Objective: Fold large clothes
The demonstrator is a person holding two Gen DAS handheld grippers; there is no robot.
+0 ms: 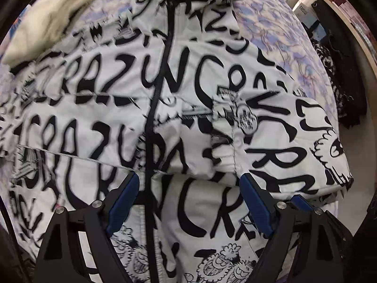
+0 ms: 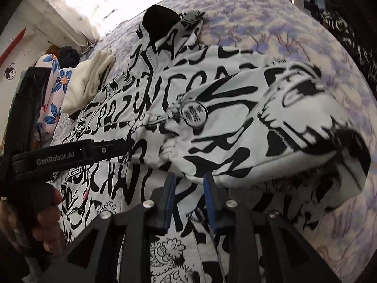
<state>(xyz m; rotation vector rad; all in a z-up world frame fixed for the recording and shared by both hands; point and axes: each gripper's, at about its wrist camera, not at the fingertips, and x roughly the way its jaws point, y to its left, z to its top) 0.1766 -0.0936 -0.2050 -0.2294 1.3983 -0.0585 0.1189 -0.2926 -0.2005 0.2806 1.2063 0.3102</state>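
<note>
A white jacket (image 1: 99,108) covered in black lettering lies flat on the bed, its black zip (image 1: 150,118) running down the middle and its black collar (image 2: 160,23) at the far end. Its right sleeve (image 2: 271,122) is folded inward over the chest. My left gripper (image 1: 189,179) hangs open wide above the jacket's lower front, straddling the zip with nothing between the blue pads (image 1: 124,200). My right gripper (image 2: 189,179) stands at the near edge of the folded sleeve, jaws a narrow gap apart, pressing on no cloth. A hand (image 2: 44,214) holds the left tool.
The purple-patterned bed sheet (image 1: 271,23) surrounds the jacket. A folded cream cloth (image 2: 89,80) lies at the jacket's left shoulder, with a flowered pillow (image 2: 54,89) beyond. Dark clothes (image 1: 329,75) and a shelf (image 1: 346,23) stand off the bed's right side.
</note>
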